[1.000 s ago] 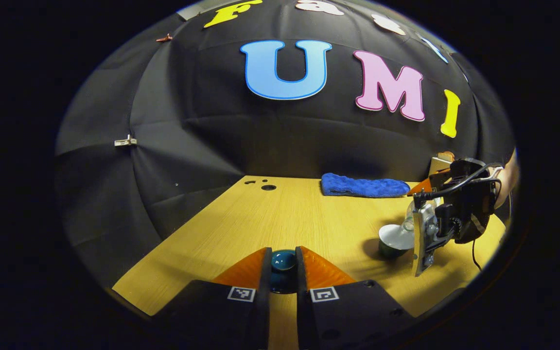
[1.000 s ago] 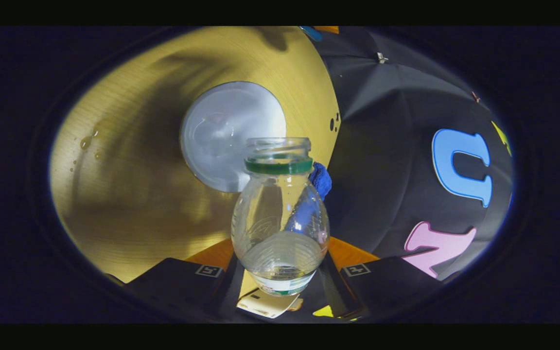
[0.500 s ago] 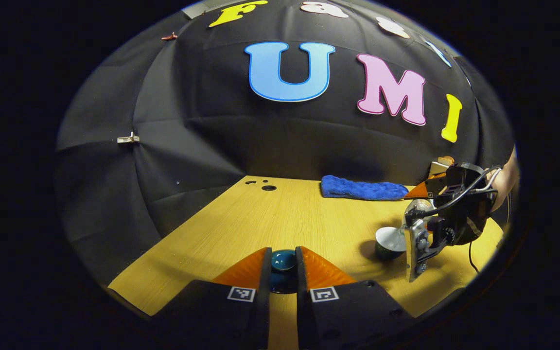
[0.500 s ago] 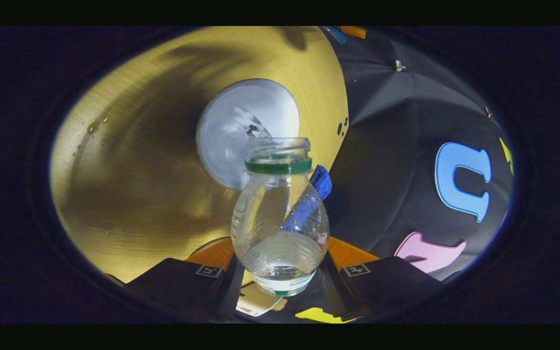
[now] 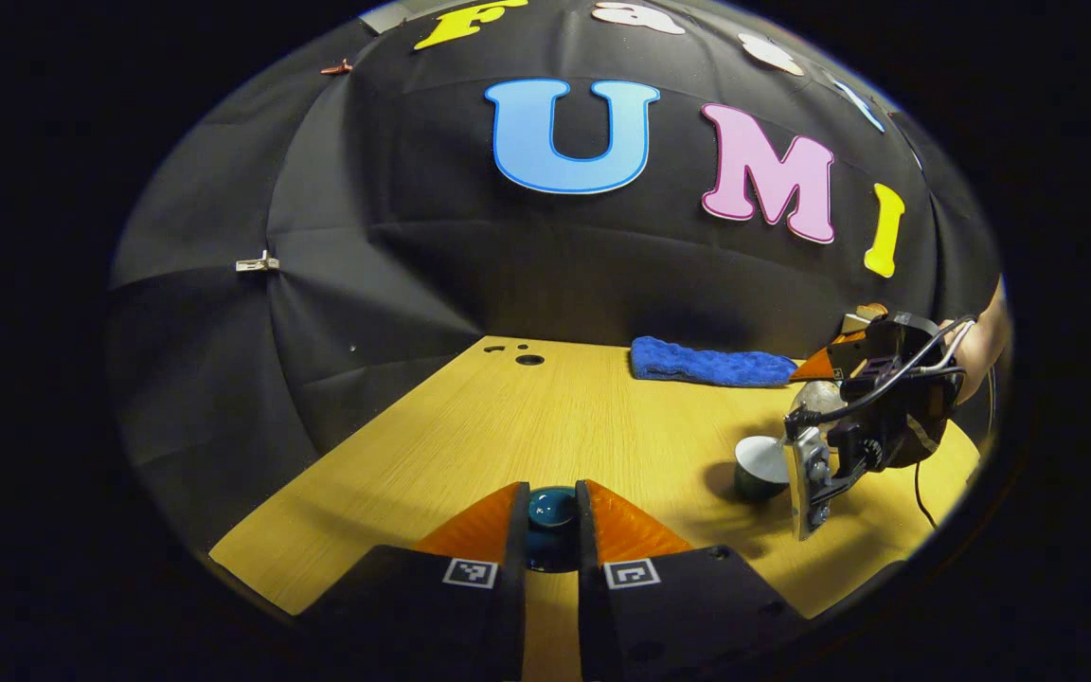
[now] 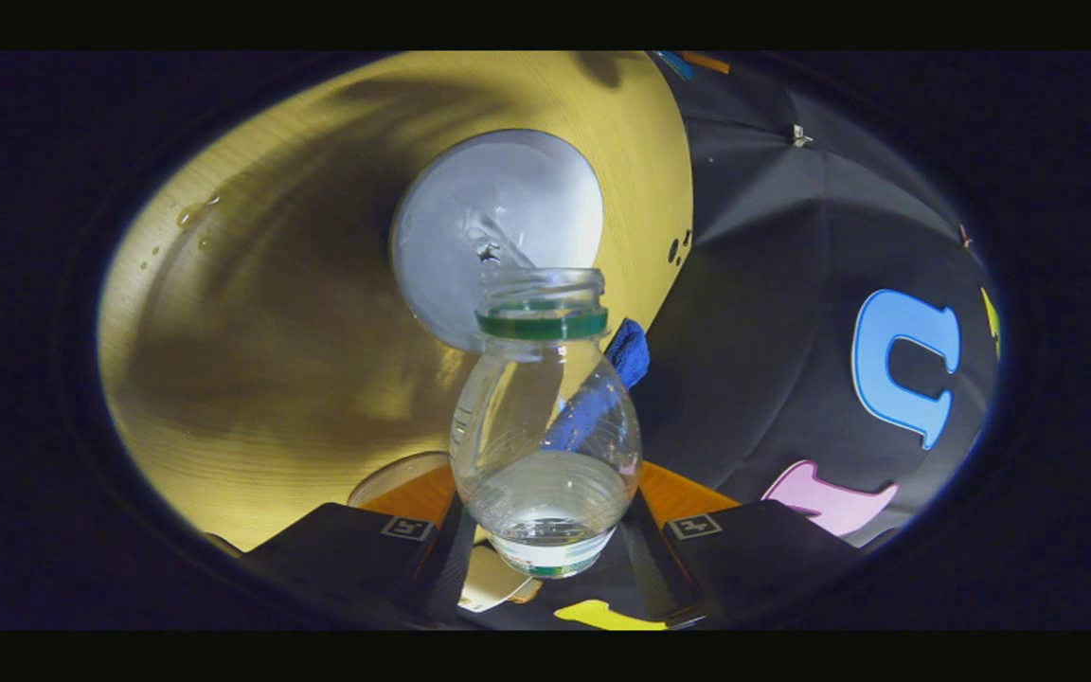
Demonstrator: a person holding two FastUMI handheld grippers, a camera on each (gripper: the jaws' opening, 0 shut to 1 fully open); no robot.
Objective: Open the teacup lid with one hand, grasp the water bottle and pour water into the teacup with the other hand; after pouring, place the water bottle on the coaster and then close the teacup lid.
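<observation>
While the water bottle (image 6: pixel 545 417) is tipped over the teacup (image 6: pixel 498 237), its open mouth with the green neck ring sits just above the cup's white interior, and a thin stream of water runs from the mouth into the cup. Bottle is clear, with a little water pooled in its body. The right gripper (image 6: pixel 545 530) has both fingers clamped on the bottle's body, one on each side. In the left gripper view the teacup (image 5: pixel 760 464) stands on the tabletop (image 5: pixel 545 426) near its right edge, dark outside, white inside, with the right gripper (image 5: pixel 815 379) and the bottle (image 5: pixel 815 398) tilted right above it; part of a hand (image 5: pixel 981 341) holding that gripper shows at the far right. The teacup lid (image 5: pixel 550 511), dark teal with a round knob, is off the cup and well apart from it, near the front edge of the tabletop; the left gripper (image 5: pixel 550 521) has its fingers closed on the knob from both sides. Cannot tell if the lid rests on the tabletop or hangs just above it. A blue cloth (image 5: pixel 708 365) lies along the back edge of the tabletop. Right gripper view also shows a round coaster (image 6: pixel 394 474) edge beside the fingers, and water droplets (image 6: pixel 193 213) on the tabletop.
</observation>
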